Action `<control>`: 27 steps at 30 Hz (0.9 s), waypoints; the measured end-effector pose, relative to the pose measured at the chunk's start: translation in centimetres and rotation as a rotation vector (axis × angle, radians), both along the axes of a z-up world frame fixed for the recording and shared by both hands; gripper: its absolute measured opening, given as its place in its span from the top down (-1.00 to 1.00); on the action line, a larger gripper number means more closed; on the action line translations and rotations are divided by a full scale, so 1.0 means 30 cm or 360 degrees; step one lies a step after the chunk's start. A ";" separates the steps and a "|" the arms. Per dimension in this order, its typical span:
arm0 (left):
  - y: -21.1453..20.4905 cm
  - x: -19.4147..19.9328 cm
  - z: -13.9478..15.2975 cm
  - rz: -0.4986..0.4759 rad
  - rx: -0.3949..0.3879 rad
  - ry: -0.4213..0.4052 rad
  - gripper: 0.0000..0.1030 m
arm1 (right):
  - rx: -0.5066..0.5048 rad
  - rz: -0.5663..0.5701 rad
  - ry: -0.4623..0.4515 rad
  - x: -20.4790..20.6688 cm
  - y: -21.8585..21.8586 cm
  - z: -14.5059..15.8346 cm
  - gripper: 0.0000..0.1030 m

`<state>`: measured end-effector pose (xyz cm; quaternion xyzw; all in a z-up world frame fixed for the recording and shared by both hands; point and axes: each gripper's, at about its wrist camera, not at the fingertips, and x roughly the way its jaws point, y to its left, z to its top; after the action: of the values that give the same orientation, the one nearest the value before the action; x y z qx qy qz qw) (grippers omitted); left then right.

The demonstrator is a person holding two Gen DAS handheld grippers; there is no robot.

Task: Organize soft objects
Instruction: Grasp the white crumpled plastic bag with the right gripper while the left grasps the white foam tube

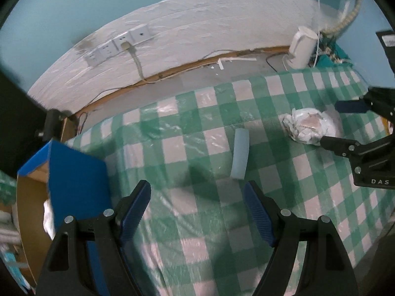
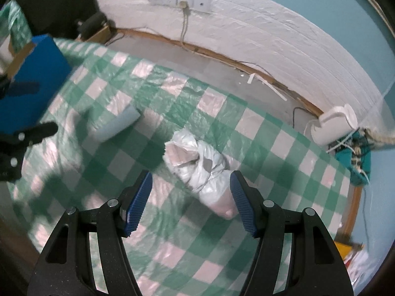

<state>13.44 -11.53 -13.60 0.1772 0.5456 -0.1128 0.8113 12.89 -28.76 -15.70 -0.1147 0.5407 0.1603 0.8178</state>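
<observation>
A crumpled white plastic bundle lies on the green-and-white checked cloth; it also shows in the left wrist view. My right gripper is open, its fingers either side of the bundle's near end, and it shows in the left wrist view around the bundle. A pale blue foam pad lies flat mid-table, seen too in the right wrist view. My left gripper is open and empty, just short of the pad.
A blue cardboard box, open with white stuff inside, stands at the table's left edge. A white kettle stands at the back right by tangled cords. A wall socket strip with a plugged cable runs behind.
</observation>
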 end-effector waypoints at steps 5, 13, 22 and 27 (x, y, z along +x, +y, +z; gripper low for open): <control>-0.048 0.040 -0.063 -0.0078 0.0061 0.0039 -0.54 | 0.0000 0.0062 -0.0019 0.022 0.001 -0.045 -0.26; -0.089 0.089 -0.125 -0.0105 0.0036 0.0108 -0.54 | -0.0078 0.0113 -0.0040 0.049 0.013 -0.115 -0.26; -0.110 0.133 -0.184 -0.0102 0.0026 0.0173 -0.54 | -0.0164 0.0223 0.0028 0.059 0.051 -0.190 -0.09; -0.127 0.136 -0.196 -0.0124 0.0014 0.0186 -0.54 | -0.0065 0.0162 0.0089 0.061 0.041 -0.180 0.01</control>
<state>17.52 -15.33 -19.48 0.1949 0.5853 -0.1521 0.7722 14.71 -27.54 -21.11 -0.1542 0.5601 0.1938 0.7905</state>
